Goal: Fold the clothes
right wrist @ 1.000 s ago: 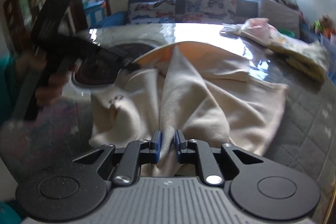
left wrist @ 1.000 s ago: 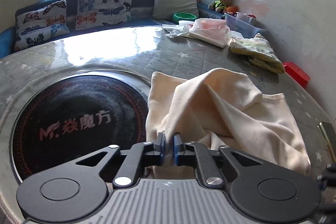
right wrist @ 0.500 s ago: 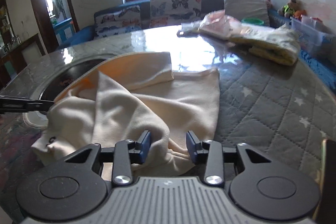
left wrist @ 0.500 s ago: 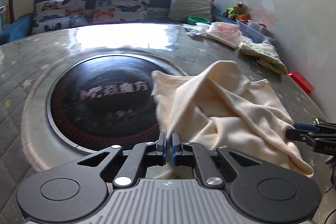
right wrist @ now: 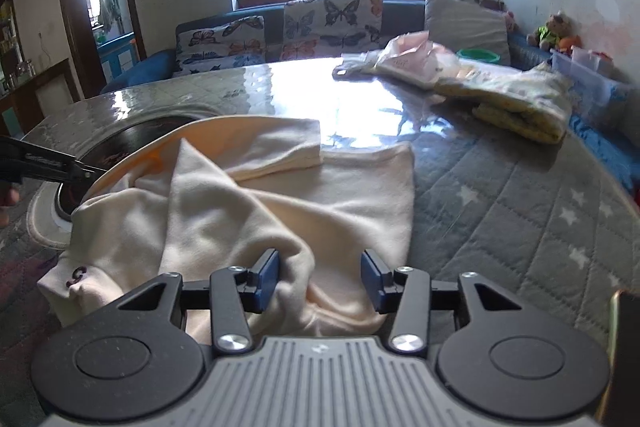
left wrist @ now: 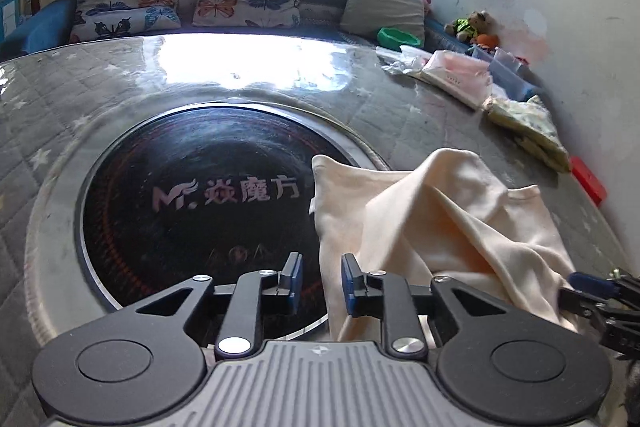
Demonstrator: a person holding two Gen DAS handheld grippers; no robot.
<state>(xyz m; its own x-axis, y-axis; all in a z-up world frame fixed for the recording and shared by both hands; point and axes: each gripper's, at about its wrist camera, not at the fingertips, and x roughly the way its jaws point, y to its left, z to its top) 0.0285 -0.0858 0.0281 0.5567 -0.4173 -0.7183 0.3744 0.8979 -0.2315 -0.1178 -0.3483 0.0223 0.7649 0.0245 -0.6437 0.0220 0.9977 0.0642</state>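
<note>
Cream garment [right wrist: 280, 211] lies rumpled on the worktop [right wrist: 520, 195], one side draped over the rim of the black round hotplate [left wrist: 192, 195] set into it. Not a flat fold: a raised ridge runs through the middle, one sleeve or flap lies doubled across the far edge, and the near hem is bunched.

Left tongs [left wrist: 320, 281]: released, jaws apart, nothing between the pads; the garment's edge sits just right of the gap. Right tongs [right wrist: 320, 277]: released, spread wide, straddling a bunched bit of hem without pinching it.

Progress, as a judgement: the piece looks partway, with some layers doubled over but no tidy rectangle. That fits either cloth just dropped mid-fold or a pile about to be spread. What's left by the look of it: flatten the ridge, square the edges, finish the folds. Draping over the hotplate rim may make the fabric slide when pulled.

Other clothes: a yellow patterned folded bundle [right wrist: 520, 107] and a pink-white bundle [right wrist: 408, 61] at the far right of the worktop. The pink one seems to be in a clear bag; hard to confirm.

Containers: green bowl [left wrist: 398, 37] on the sofa, contents not visible. Clear plastic box [right wrist: 588, 71] at the far right, contents unclear.
</note>
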